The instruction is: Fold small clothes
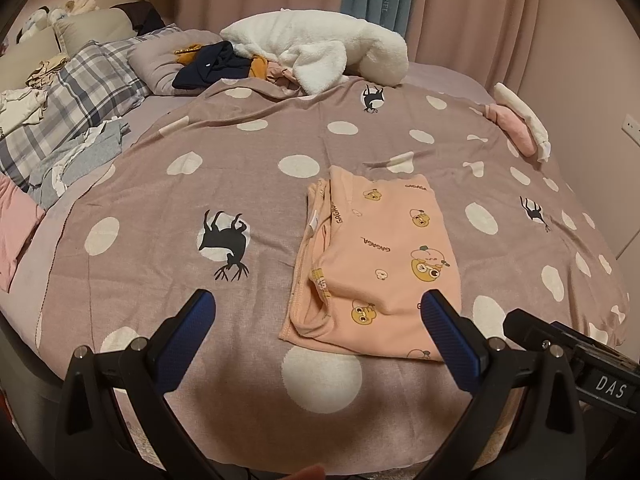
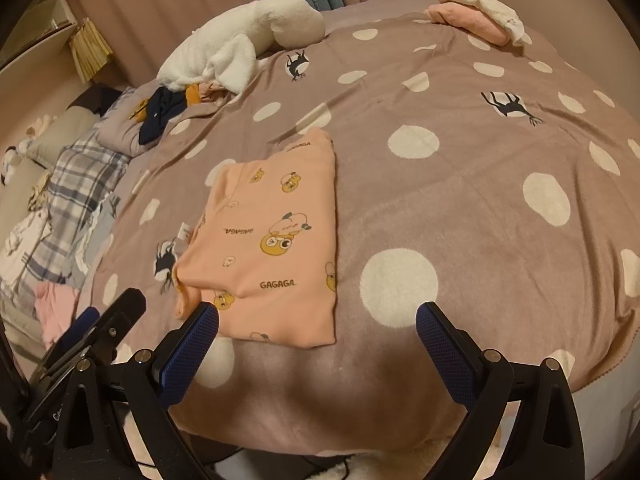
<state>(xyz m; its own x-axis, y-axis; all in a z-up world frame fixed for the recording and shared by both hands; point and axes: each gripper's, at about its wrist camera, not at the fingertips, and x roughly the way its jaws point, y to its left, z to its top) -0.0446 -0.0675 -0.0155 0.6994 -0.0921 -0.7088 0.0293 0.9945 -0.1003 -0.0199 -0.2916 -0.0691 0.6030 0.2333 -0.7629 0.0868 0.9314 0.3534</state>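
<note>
A small peach garment (image 1: 376,256) printed with cartoon bears and "GAGAGA" lies folded into a flat rectangle on the mauve polka-dot blanket (image 1: 248,160). It also shows in the right wrist view (image 2: 272,240). My left gripper (image 1: 318,306) is open and empty, held above the near edge of the blanket, its right finger over the garment's near corner. My right gripper (image 2: 318,316) is open and empty, held just short of the garment's near edge. The right gripper's body (image 1: 572,352) shows at the right of the left wrist view; the left gripper's body (image 2: 92,332) shows at the left of the right wrist view.
A white fleece item (image 1: 320,48) lies on dark and orange clothes (image 1: 216,64) at the far side. Folded pink and white clothes (image 1: 520,124) sit at the far right edge. Plaid pillow (image 1: 80,92) and loose grey clothes (image 1: 80,156) lie left. Curtains hang behind.
</note>
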